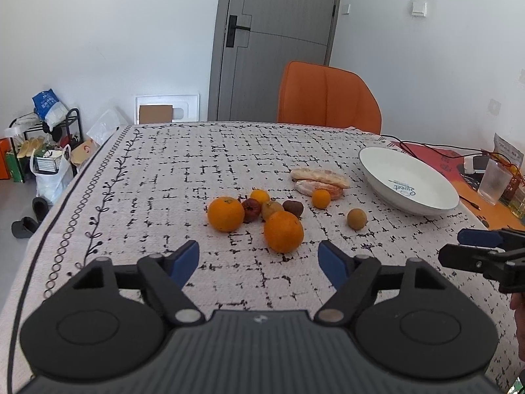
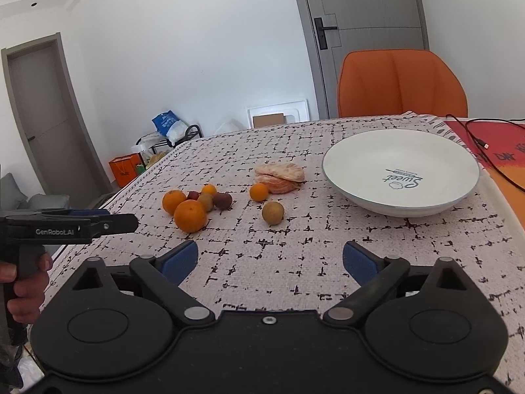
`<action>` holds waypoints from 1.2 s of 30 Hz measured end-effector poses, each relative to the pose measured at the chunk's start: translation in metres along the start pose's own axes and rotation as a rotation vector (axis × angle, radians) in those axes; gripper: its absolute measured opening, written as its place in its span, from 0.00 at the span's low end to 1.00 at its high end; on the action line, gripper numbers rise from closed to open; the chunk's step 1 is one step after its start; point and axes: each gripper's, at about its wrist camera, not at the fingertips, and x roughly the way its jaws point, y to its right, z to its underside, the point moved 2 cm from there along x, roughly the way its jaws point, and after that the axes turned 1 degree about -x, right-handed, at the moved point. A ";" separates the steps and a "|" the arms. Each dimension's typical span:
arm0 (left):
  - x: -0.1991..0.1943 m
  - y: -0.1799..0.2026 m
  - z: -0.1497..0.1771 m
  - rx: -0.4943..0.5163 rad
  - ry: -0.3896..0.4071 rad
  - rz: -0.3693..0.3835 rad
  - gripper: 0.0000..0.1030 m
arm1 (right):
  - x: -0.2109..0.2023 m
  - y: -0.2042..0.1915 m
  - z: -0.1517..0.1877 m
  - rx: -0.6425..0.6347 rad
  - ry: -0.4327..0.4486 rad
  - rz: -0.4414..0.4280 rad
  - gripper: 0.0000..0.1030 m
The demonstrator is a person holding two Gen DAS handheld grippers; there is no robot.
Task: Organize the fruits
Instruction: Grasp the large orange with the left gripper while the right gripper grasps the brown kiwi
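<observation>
Fruit lies loose on the patterned tablecloth (image 1: 164, 170). Two large oranges (image 1: 283, 231) (image 1: 225, 214) sit nearest my left gripper (image 1: 259, 261), which is open and empty just short of them. Behind them are a small orange (image 1: 260, 196), dark red fruits (image 1: 250, 209) and brownish fruits (image 1: 271, 209). A lone brown fruit (image 2: 273, 212) and a small orange (image 2: 259, 192) lie in front of a peeled citrus (image 2: 279, 177). A white bowl (image 2: 347, 154) stands empty at the right. My right gripper (image 2: 270, 264) is open and empty, in front of the brown fruit.
An orange chair (image 1: 328, 98) stands at the table's far edge. A cable (image 2: 475, 138) and a clear cup (image 1: 495, 180) lie on the red mat to the right. A shoe rack and bags (image 1: 42, 151) stand on the floor at the left.
</observation>
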 end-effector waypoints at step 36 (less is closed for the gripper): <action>0.078 0.009 -0.016 -0.014 -0.124 0.066 0.36 | 0.093 0.009 -0.027 -0.028 -0.117 -0.006 0.52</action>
